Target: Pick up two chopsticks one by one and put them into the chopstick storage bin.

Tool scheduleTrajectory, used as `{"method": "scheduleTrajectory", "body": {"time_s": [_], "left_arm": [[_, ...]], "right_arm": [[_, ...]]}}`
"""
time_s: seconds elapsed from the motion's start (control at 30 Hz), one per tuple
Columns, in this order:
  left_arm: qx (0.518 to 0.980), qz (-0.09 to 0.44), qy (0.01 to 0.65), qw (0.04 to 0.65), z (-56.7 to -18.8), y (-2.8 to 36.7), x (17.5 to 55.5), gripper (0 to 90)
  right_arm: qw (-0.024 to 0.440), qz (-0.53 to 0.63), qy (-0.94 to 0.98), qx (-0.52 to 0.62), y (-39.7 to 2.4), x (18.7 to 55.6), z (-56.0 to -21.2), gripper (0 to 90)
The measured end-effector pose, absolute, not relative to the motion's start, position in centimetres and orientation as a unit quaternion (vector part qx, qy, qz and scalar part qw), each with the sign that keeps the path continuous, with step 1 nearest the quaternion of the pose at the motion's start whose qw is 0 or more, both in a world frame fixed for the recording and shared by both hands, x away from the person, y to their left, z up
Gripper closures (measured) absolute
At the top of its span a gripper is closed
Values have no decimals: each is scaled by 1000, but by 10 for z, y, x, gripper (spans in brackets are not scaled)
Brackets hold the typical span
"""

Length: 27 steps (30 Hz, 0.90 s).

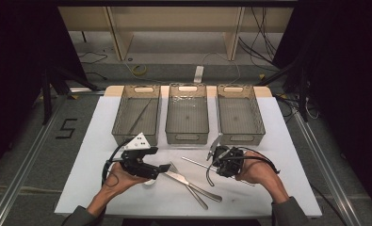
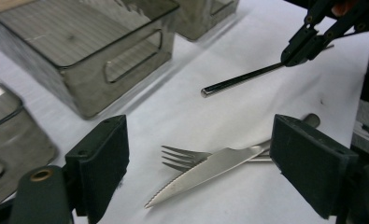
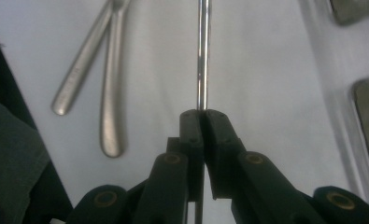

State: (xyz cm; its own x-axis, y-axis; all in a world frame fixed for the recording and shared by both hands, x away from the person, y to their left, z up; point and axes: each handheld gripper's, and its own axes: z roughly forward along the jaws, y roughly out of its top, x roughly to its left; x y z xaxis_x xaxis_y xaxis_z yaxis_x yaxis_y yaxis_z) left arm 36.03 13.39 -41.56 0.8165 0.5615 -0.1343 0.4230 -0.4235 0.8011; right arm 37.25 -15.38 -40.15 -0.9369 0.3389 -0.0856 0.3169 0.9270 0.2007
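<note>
Beside the smoky translucent plastic bins (image 1: 187, 114), polished metal gleams: a serrated knife (image 2: 205, 170), a fork (image 2: 184, 157) and a glossy rod (image 2: 240, 78) on matt white cloth (image 1: 94, 179).

Three bins (image 1: 187, 114) behind, knife (image 2: 205, 172) on fork (image 2: 184, 157)

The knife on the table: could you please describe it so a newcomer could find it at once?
On the white table, in front of the three grey bins, two utensils lie crossed between the grippers. The knife lies on top of the fork; it alone has a flat, serrated, pointed blade.
</note>
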Motion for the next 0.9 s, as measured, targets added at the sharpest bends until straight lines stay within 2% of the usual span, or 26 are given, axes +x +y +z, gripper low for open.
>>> {"method": "scheduleTrajectory", "body": {"time_s": [0.3, 0.57, 0.8, 0.9], "left_arm": [[870, 55, 253, 420, -417, 114, 360, 192], [898, 57, 207, 384, -416, 98, 352, 208], [918, 54, 169, 355, -418, 90, 346, 292], [925, 52, 152, 346, -418, 86, 343, 361]], "right_arm": [[65, 102, 986, 112, -134, 353, -388, 866], [68, 96, 989, 91, -126, 344, -385, 866], [66, 90, 991, 74, -120, 339, -387, 866], [61, 89, 992, 72, -117, 337, -389, 866]]}}
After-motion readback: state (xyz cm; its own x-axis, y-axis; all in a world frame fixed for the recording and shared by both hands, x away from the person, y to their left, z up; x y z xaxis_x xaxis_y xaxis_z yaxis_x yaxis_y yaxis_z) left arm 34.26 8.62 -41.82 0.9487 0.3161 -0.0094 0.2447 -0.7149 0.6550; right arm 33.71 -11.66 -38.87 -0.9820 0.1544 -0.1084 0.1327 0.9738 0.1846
